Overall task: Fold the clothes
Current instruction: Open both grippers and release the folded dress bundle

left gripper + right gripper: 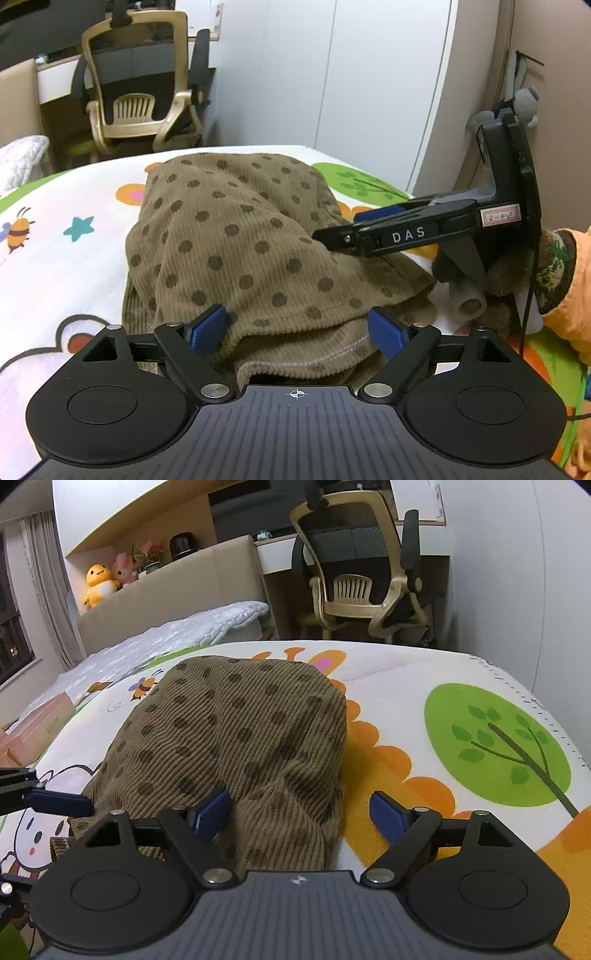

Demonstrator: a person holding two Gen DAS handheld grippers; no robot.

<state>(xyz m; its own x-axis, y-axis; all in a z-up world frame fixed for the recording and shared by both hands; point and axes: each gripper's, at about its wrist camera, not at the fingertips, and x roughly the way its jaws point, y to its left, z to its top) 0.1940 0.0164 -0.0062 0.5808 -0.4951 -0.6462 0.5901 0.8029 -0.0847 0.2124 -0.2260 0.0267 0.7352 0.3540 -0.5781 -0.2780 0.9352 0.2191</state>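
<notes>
The brown ribbed corduroy garment with dark polka dots [236, 251] lay bunched near the bed's [424, 664] far edge, on its cartoon-printed white cover. The left claw [297, 328] and right claw [301, 814] both gaped released over its near hem, probably having let a fold settle.

Brown dotted garment [236, 251]: near hem runs under the left gripper [297, 328] body, lower edge unseen; layers beneath the top fold hidden; in the right wrist view its near end likewise passes under the right gripper [299, 814] housing. Cartoon bedsheet [461, 686] cut by both frame edges; patch under the cloth concealed. Gloved hand [517, 273] partly behind the handle, orange sleeve [576, 295] cropped at the right edge. Small label [500, 215] on that handle: writing too small to read. Office chair [362, 565]: top clipped.
</notes>
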